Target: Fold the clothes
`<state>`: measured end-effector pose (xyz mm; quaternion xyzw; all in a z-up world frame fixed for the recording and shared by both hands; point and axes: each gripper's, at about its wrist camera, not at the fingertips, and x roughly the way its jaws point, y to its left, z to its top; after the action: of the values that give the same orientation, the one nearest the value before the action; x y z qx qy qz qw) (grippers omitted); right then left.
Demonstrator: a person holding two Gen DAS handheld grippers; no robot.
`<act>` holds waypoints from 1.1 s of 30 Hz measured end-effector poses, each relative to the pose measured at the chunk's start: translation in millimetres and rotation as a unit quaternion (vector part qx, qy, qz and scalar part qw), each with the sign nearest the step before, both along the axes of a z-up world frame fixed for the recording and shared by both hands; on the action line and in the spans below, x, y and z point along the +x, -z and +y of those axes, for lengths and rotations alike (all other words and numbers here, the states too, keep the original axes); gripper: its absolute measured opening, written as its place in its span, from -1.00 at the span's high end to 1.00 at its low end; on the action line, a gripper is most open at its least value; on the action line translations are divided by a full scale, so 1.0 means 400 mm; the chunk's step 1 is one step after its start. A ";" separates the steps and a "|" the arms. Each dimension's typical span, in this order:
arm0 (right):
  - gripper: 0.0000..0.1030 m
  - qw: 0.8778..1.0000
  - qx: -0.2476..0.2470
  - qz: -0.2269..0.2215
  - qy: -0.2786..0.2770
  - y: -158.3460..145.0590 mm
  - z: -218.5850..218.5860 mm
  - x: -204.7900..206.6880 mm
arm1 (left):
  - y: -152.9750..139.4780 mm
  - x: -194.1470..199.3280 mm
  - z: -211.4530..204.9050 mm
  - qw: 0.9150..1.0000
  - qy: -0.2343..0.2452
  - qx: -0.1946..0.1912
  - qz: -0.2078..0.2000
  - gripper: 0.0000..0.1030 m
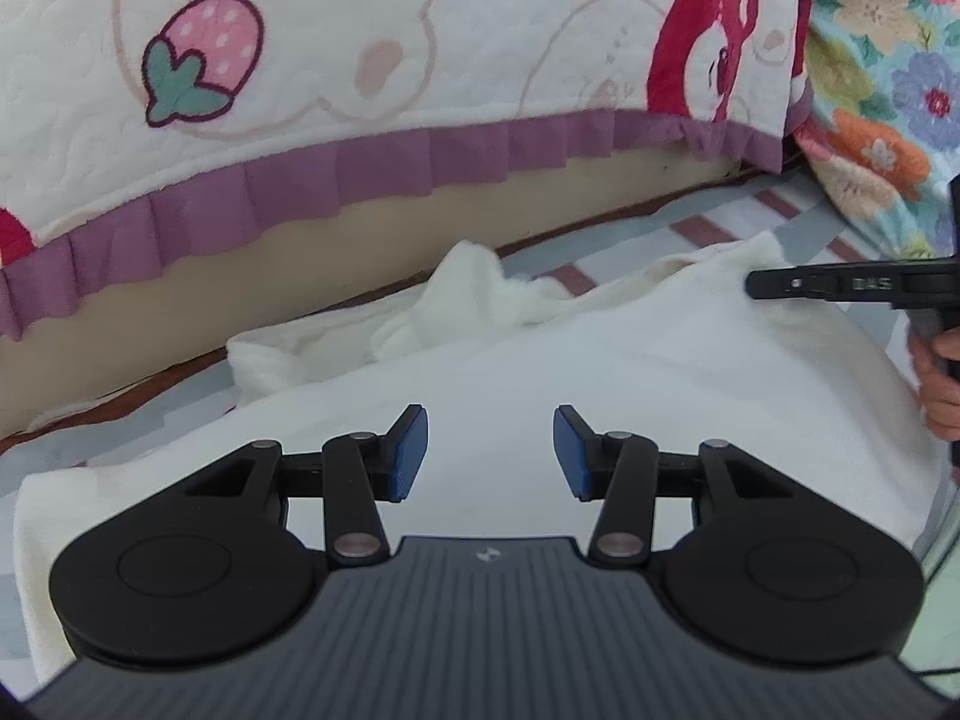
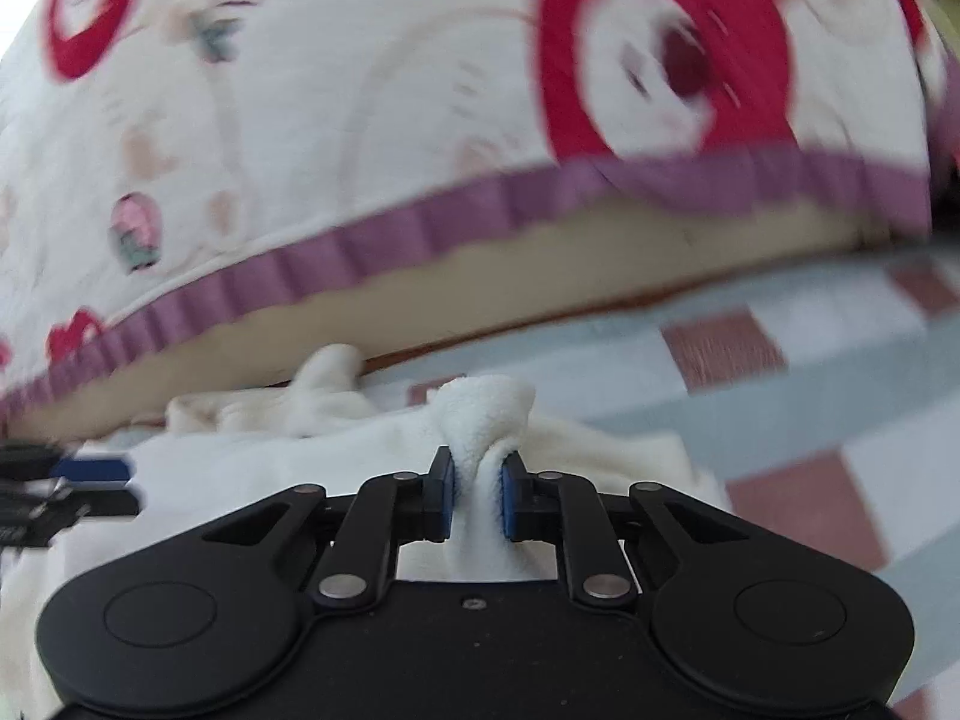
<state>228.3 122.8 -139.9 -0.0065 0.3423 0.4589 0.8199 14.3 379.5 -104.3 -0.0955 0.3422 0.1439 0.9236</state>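
Note:
A white fleecy garment (image 1: 600,348) lies crumpled on a checked bed sheet (image 1: 696,228). My left gripper (image 1: 491,453) is open and empty, hovering just above the garment's near part. My right gripper (image 2: 477,492) is shut on a pinched-up fold of the same garment (image 2: 486,402), which bunches above the blue pads. The right gripper also shows in the left wrist view (image 1: 840,285) at the garment's far right edge. The left gripper's tips show blurred in the right wrist view (image 2: 90,483) at the left edge.
A quilted white cover with strawberry and red bear prints and a purple frill (image 1: 384,168) hangs over a beige mattress side (image 1: 300,276) just behind the garment. A flowered cloth (image 1: 882,78) lies at the far right. The checked sheet (image 2: 780,360) extends to the right.

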 end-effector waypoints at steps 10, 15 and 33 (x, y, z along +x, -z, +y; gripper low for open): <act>0.60 0.978 -0.046 0.007 -0.201 -0.013 0.056 -0.184 | 0.011 0.015 0.015 0.999 -0.006 -0.026 -0.038 0.08; 0.33 0.967 -0.077 0.047 -0.238 0.000 0.072 -0.205 | 0.016 0.011 0.039 0.993 0.007 -0.097 -0.066 0.11; -0.06 0.967 -0.082 -0.002 -0.240 -0.032 0.063 -0.236 | -0.003 0.032 -0.038 0.964 0.149 -0.196 -0.101 0.78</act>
<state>134.0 148.0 -127.2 -0.1566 0.3655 0.6126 0.6831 27.2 364.4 -103.2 -0.2370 0.2791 -0.0757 0.9275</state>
